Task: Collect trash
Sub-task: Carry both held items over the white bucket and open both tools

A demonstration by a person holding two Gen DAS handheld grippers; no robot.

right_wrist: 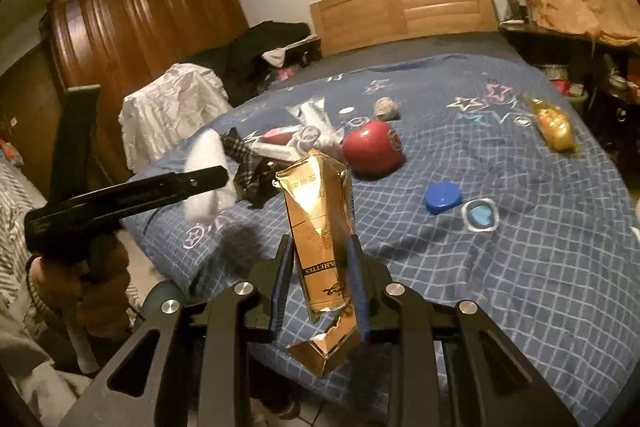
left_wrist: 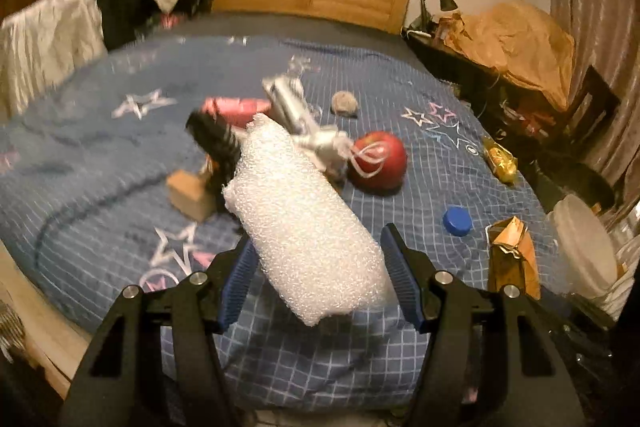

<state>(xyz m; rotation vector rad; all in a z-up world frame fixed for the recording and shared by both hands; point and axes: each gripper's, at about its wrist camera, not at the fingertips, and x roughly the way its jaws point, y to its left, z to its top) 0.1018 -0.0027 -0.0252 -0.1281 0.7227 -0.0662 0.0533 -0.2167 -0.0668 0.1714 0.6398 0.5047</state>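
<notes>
A: Above the bed's (left_wrist: 120, 163) near edge, left gripper (left_wrist: 320, 263) clamps white foam wrap (left_wrist: 308, 227); the foam's far end hides part of the pile.
B: Right gripper (right_wrist: 320, 267) pinches gold cigarette pack (right_wrist: 320, 227), its torn bottom dangling. The apple (right_wrist: 372, 151) and blue cap (right_wrist: 442, 198) lie beyond.

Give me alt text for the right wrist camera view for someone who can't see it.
The right claw grips a torn gold cigarette pack above a blue checked bedspread. On the bedspread lie a red apple, a blue bottle cap and a gold wrapper; at left, the left claw holds white foam.
</notes>
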